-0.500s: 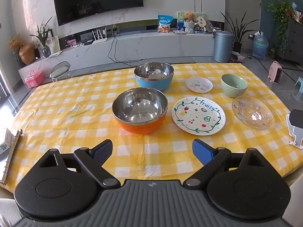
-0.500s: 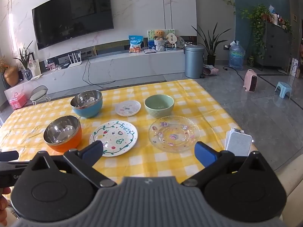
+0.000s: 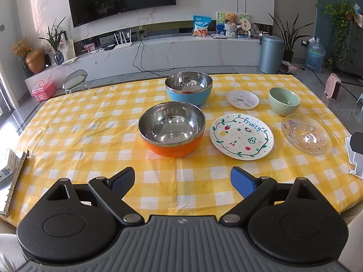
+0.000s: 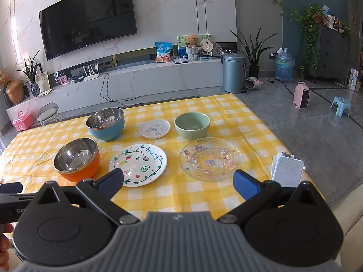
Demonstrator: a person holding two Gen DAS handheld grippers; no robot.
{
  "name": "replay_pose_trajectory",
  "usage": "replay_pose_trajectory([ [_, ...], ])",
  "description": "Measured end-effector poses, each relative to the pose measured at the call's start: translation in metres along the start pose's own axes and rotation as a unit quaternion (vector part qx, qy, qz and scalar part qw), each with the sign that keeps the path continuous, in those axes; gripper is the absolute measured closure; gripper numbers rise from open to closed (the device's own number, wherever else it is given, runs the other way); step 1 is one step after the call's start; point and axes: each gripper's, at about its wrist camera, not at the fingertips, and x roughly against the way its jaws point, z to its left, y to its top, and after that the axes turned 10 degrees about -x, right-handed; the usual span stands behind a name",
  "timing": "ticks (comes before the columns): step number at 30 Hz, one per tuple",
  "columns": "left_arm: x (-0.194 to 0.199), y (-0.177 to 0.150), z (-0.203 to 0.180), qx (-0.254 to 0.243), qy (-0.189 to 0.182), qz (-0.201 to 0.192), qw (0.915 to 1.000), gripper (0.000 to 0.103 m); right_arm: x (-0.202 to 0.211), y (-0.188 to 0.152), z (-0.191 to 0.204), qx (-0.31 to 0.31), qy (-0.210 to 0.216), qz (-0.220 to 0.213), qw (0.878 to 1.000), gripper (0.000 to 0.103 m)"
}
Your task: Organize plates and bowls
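No shift noted against earlier frames: dishes unmoved, both views unchanged. Left gripper (image 3: 182,181) and right gripper (image 4: 178,181) held above near table edge, jaws spread wide, nothing between. On checked cloth (image 3: 90,122): orange bowl (image 3: 172,128) and blue bowl (image 3: 188,88), steel-lined, round; Fruity plate (image 3: 241,136), glazed, flat; small plate (image 3: 242,99); green bowl (image 3: 284,100), ribbed; glass plate (image 3: 305,133), scalloped rim. All apart, unstacked. Binder (image 3: 13,172) seen only in left view; blue stool (image 4: 341,105) only in right.
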Motion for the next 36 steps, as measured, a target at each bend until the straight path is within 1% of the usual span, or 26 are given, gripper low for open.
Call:
replay_pose_trajectory([
  [1,0.0003,0.0005,-0.0003,0.000,0.000,0.000,1.0000,0.000,0.0003,0.0000,-0.0001,0.000,0.000,0.000,1.000,0.002],
  [2,-0.0003,-0.0033,0.0006,0.003,0.002,-0.010,0.9999,0.000,0.0004,-0.0003,0.0002,0.000,0.000,0.000,1.000,0.002],
  [5,-0.0009,-0.0033,0.0004,0.004,0.001,-0.009,1.0000,0.000,0.0004,-0.0003,0.0002,0.000,0.001,0.000,1.000,0.002],
  [8,-0.0004,-0.0041,0.0007,0.006,0.003,-0.020,0.9998,0.000,0.0010,-0.0012,0.0017,0.001,0.002,0.000,1.000,0.002],
  [14,-0.0015,-0.0067,0.0000,0.002,0.009,-0.020,0.9998,0.000,0.0015,-0.0021,0.0039,0.008,0.004,0.003,1.000,0.002],
  [23,0.0001,-0.0065,0.0020,0.013,0.007,-0.039,0.9991,0.000,0.0005,-0.0021,0.0030,0.005,0.005,0.008,1.000,0.002],
  [29,0.0002,-0.0066,0.0025,0.016,0.007,-0.043,0.9989,0.000,0.0001,-0.0024,0.0049,0.008,0.005,0.010,1.000,0.002],
  [36,-0.0004,-0.0067,0.0041,0.017,0.005,-0.035,0.9992,0.000,-0.0006,-0.0027,0.0071,0.010,0.006,0.013,1.000,0.002],
])
